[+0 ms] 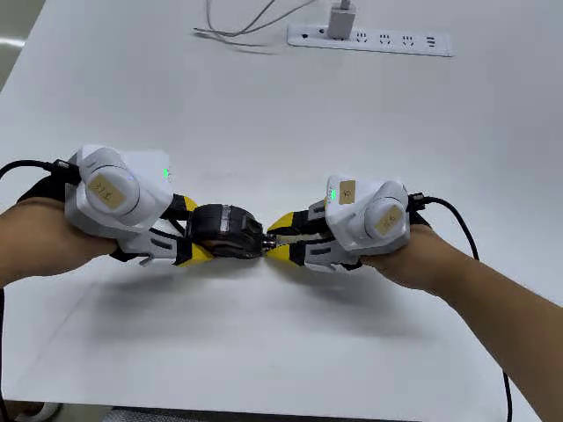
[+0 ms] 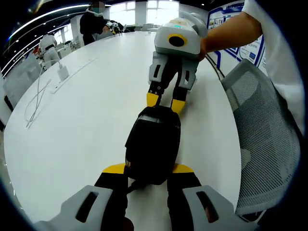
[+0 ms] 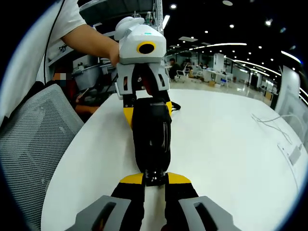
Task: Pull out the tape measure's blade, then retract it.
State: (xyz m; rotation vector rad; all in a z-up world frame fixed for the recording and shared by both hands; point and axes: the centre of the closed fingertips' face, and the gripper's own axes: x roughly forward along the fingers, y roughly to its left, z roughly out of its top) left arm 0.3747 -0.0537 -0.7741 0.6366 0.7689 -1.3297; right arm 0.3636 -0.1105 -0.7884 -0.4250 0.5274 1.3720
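Note:
A black tape measure [image 1: 224,230] is held just above the white table [image 1: 290,132], between my two grippers. My left gripper [image 1: 193,230] is shut on its case from the left, and the yellow fingertips [image 2: 115,168] clamp both sides of the case [image 2: 153,144]. Facing it from the right, my right gripper [image 1: 274,238] is shut on the blade's end hook [image 3: 155,177] at the case's mouth. The blade looks fully inside the case [image 3: 151,134]. In the left gripper view the right gripper [image 2: 165,103] meets the case's far end. In the right gripper view the left gripper [image 3: 148,111] holds the far end.
A white power strip [image 1: 369,39] with a plugged charger [image 1: 343,18] and thin cables [image 1: 246,22] lies at the table's far side. A grey mesh chair [image 2: 260,144] stands beside the table's near edge. People and desks are in the room beyond.

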